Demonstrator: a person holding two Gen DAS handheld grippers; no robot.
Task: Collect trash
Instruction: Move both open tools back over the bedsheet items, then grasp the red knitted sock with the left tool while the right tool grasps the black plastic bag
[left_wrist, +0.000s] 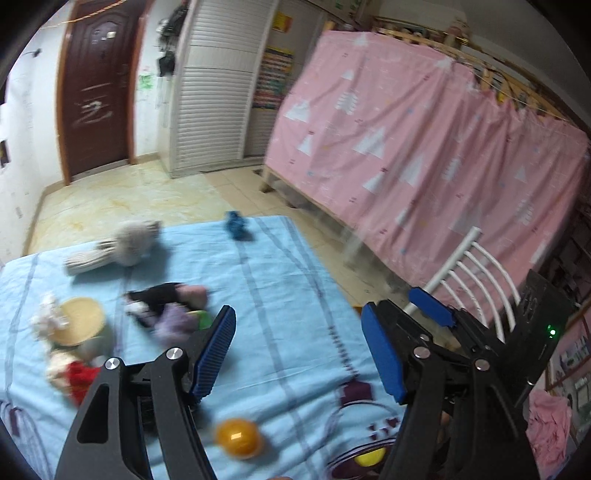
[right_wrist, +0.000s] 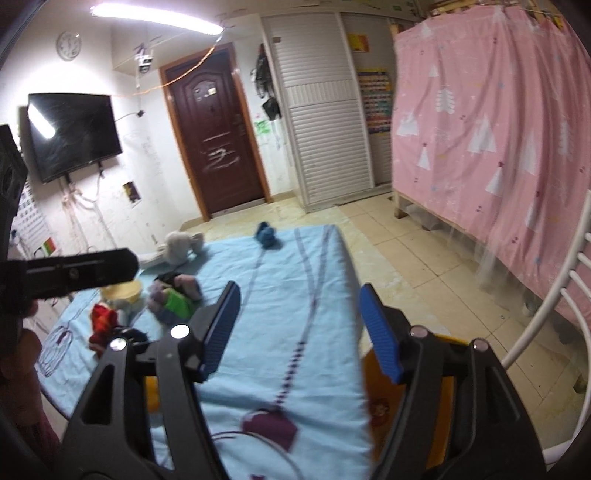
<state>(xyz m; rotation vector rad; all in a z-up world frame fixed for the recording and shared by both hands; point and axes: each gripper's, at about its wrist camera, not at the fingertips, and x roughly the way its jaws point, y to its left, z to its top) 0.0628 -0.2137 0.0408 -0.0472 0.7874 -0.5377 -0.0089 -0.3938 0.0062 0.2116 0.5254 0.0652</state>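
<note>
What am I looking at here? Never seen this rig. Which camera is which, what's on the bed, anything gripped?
No robot arm: a person carries a two-finger gripper in each hand, each with a fisheye camera looking along its fingers. The left wrist view shows the left gripper, jaws open, nothing between them. The right wrist view shows the right gripper, also open and empty. Both look over a blue sheet strewn with small things: an orange ball, a blue wad, a grey plush toy, a yellow lid. Blur hides finer detail.
</note>
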